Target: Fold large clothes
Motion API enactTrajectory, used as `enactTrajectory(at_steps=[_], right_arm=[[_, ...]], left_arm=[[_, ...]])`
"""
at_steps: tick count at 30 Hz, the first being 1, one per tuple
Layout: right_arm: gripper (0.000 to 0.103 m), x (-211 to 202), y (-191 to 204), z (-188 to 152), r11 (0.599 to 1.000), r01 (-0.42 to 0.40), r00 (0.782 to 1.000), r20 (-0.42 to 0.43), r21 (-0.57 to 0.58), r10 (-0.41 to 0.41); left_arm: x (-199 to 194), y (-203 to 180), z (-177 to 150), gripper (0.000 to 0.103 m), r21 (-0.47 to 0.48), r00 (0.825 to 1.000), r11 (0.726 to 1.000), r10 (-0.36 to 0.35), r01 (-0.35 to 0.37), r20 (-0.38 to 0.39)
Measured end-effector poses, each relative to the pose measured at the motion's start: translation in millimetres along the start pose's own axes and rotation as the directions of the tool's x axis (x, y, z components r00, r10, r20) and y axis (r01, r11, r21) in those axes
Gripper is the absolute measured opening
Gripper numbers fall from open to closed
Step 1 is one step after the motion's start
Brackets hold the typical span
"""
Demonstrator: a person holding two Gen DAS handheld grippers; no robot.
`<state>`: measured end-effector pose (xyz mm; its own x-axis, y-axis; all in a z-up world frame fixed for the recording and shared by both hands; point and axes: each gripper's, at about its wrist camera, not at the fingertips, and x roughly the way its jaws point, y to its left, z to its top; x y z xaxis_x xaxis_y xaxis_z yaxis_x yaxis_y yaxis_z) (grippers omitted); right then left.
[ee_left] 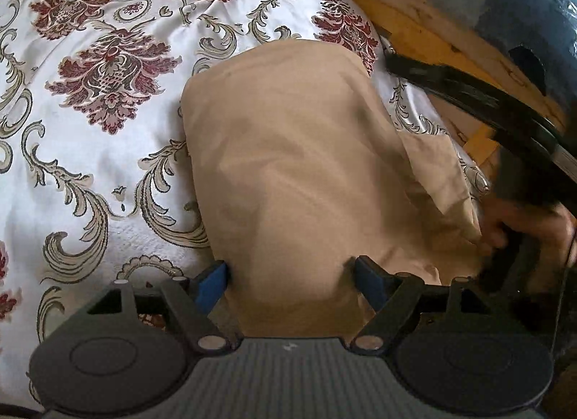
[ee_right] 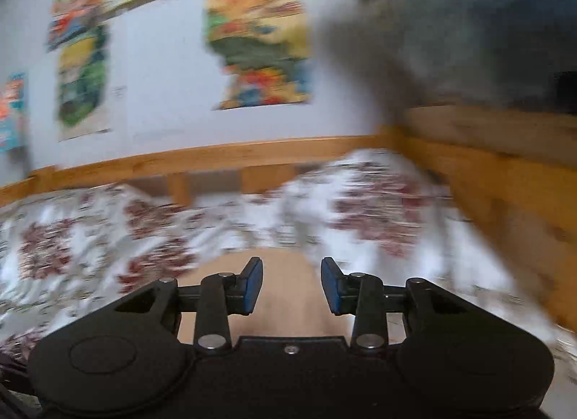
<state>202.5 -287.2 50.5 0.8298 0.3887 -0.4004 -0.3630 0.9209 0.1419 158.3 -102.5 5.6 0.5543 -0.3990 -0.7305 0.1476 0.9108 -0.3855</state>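
left fingers (ee_left: pixel 290 274) wide around beige garment (ee_left: pixel 288 152)

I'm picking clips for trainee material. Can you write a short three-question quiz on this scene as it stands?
1. True or false: the beige folded fabric garment lies on the white bedspread with a dark red floral pattern.
2. What is between the fingers of the left hand-held gripper? A) the beige garment B) a pillow C) nothing
3. Fill in: the right hand-held gripper is ____, with nothing gripped.

Key: 1 true; 2 A; 3 open.
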Motion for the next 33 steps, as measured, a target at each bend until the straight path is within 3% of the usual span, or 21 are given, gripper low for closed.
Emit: enactTrajectory(at_steps=[2, 3, 5, 10, 13, 15, 17, 21, 23, 25, 27, 33], right_arm=[[0.031, 24, 6, -3, 0.997, -0.074, 0.994, -0.088, -0.038, 0.07], [0.025, 35, 11, -7, 0.993, -0.074, 0.989, -0.134, -0.09, 0.061], [0.024, 51, 16, -17, 0.985, -0.039, 0.979, -0.205, -0.168, 0.004], [0.021, 78, -5, -46, 0.994, 0.006, 0.96, -0.276, -0.108, -0.036], [0.02, 77, -2, -48, 0.992, 0.027, 0.961, -0.27, -0.126, -0.061], [0.02, 71, -3, -52, 0.991, 0.042, 0.964, -0.254, -0.129, -0.074], [0.02, 65, -5, -53, 0.992, 0.06, 0.969, -0.233, -0.114, -0.086], [0.02, 57, 1, -55, 0.987, 0.098, 0.971, -0.205, -0.124, -0.122], [0.02, 54, 2, -56, 0.986, 0.111, 0.971, -0.196, -0.126, -0.134], [0.023, 51, 1, -57, 0.987, 0.109, 0.973, -0.192, -0.114, -0.13], [0.023, 51, 0, -58, 0.988, 0.108, 0.974, -0.189, -0.107, -0.126], [0.023, 52, 2, -61, 0.987, 0.108, 0.974, -0.186, -0.122, -0.129]], left_arm=[[1, -1, 0, 0.081, 0.015, 1.0, 1.0, 0.003, -0.003, 0.002], [2, -1, 0, 0.081, 0.02, 1.0, 1.0, 0.004, -0.004, 0.002], [4, -1, 0, 0.083, 0.025, 1.0, 1.0, 0.007, -0.007, -0.001], [11, -7, 4, 0.084, 0.05, 1.0, 0.998, 0.025, -0.024, -0.01], [2, -3, 10, 0.082, 0.017, 1.0, 1.0, -0.019, 0.019, -0.011], [-13, 11, 9, 0.082, -0.085, 0.992, 0.989, -0.111, 0.117, 0.066], [-21, 23, 10, 0.077, -0.153, 0.982, 0.976, -0.138, 0.157, 0.133], [-22, 32, 25, 0.076, -0.179, 0.982, 0.982, -0.025, 0.059, 0.187], [-11, 37, 33, 0.08, -0.213, 0.99, 0.977, 0.039, -0.009, 0.138], [3, 46, 36, 0.082, -0.262, 0.996, 0.965, 0.024, -0.002, 0.082], [13, 53, 30, 0.086, -0.299, 0.997, 0.954, 0.008, 0.015, 0.074], [23, 56, 27, 0.09, -0.249, 0.996, 0.968, 0.007, 0.015, 0.09]])
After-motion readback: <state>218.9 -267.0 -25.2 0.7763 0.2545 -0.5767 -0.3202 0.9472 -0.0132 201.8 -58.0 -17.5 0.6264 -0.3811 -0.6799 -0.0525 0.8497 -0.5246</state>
